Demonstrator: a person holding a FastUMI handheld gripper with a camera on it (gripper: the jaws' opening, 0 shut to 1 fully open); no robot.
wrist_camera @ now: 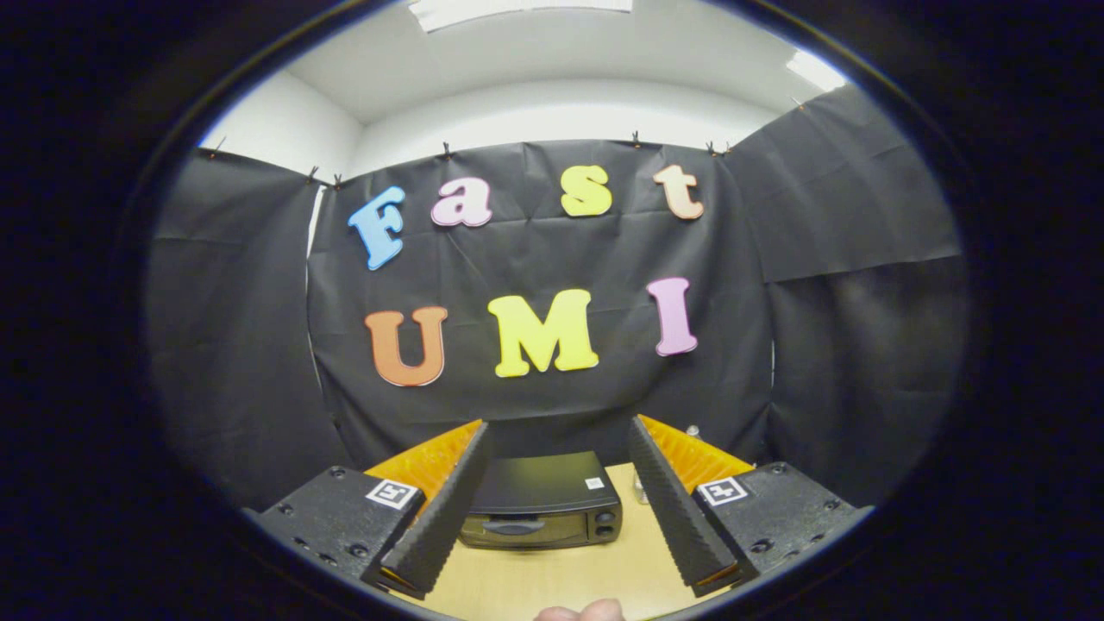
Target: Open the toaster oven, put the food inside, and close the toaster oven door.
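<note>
A black toaster oven (543, 500) sat on the pale wooden surface (561, 578), its door closed. The gripper (559, 500) hovered near it, jaws released and wide apart, grasping nothing.

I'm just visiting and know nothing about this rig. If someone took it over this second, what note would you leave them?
Claw: open, fingers spread wide, holding nothing, raised above the table.
Toaster oven: sits on the wooden table, seen between the fingers and well beyond them, door shut.
Food: something pale shows at the near table edge; I cannot tell what it is.
Done: nothing yet.
Left: open the door, put the food in, close the door.
</note>
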